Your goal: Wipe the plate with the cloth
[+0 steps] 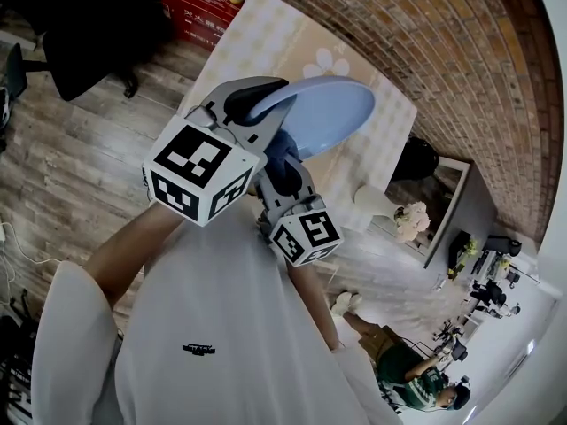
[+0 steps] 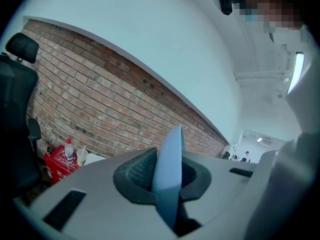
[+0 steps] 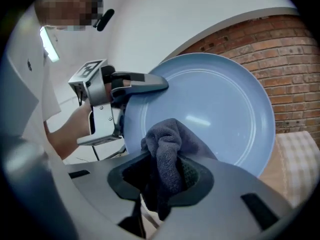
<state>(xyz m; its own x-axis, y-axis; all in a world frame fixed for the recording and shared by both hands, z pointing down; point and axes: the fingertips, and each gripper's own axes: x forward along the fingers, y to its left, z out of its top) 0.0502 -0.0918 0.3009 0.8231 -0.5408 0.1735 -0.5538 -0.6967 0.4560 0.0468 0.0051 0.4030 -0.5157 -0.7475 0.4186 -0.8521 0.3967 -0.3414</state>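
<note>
We hold the plate [image 1: 326, 118] up in the air over the table [image 1: 266, 34], not resting on it. The left gripper [image 1: 264, 103] is closed on the plate's rim, and in the left gripper view the pale blue edge [image 2: 168, 169] stands pinched between the two pads. The right gripper [image 1: 285, 168] is closed on the cloth [image 3: 167, 154], a dark bunched wad that sticks out past its jaws.

In the right gripper view the cloth sits in front of the plate's hollow face [image 3: 215, 109], low and towards the side where the left gripper [image 3: 150, 84] bites the rim. We cannot tell whether the cloth is pressing on the face or only just beside it.

We judge the wiping step to be in hand. To do it well, we should lay the wad flat on the face and sweep across the middle to the far rim, then work round. The plate hangs from one rim grip, so hard pushing far from that grip could lever it loose. We think light, even pressure suits, with strokes starting near the left jaws.
</note>
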